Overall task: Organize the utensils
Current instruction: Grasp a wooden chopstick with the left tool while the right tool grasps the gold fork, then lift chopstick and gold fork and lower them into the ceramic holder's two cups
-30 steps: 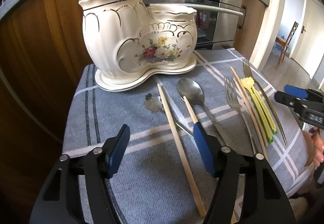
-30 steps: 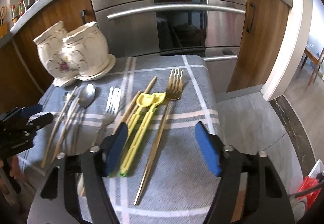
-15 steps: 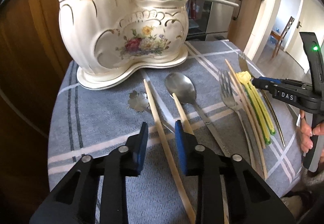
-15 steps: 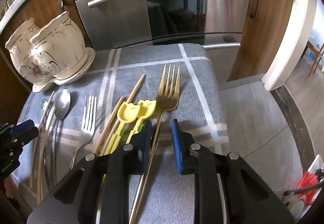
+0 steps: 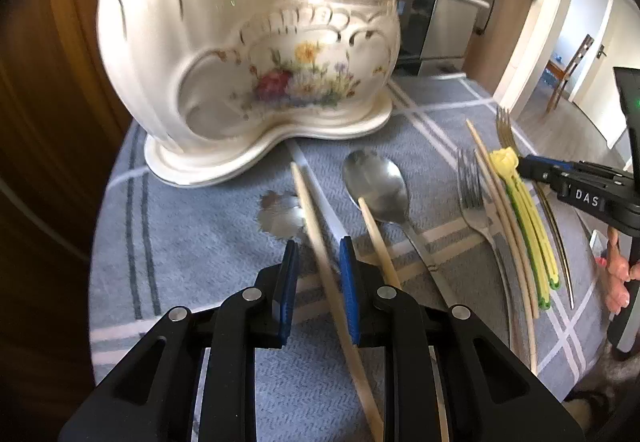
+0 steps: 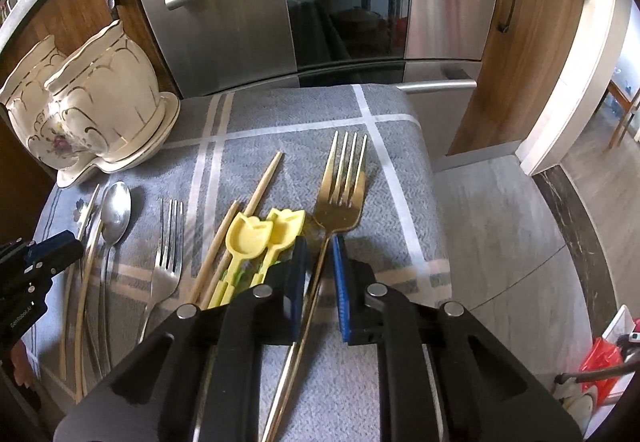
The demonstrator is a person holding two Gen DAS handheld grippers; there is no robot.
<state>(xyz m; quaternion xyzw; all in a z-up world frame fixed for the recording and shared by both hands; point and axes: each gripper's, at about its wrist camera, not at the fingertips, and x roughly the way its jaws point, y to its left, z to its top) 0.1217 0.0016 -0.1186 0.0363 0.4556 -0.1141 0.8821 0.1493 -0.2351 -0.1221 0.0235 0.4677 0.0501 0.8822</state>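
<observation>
Two claws are working: left claw (image 5: 316,262) is straddling a light, stiff chopstick (image 5: 316,226) mid-shaft, jaws narrowly apart; right claw (image 6: 318,262) is likewise bracketing the slippery gold fork (image 6: 340,194) at its neck.

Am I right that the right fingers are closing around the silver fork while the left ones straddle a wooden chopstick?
Not quite. The right wrist view shows the right gripper around the gold fork; the silver fork lies untouched further left. The rest holds: the left gripper does straddle a wooden chopstick.
</observation>
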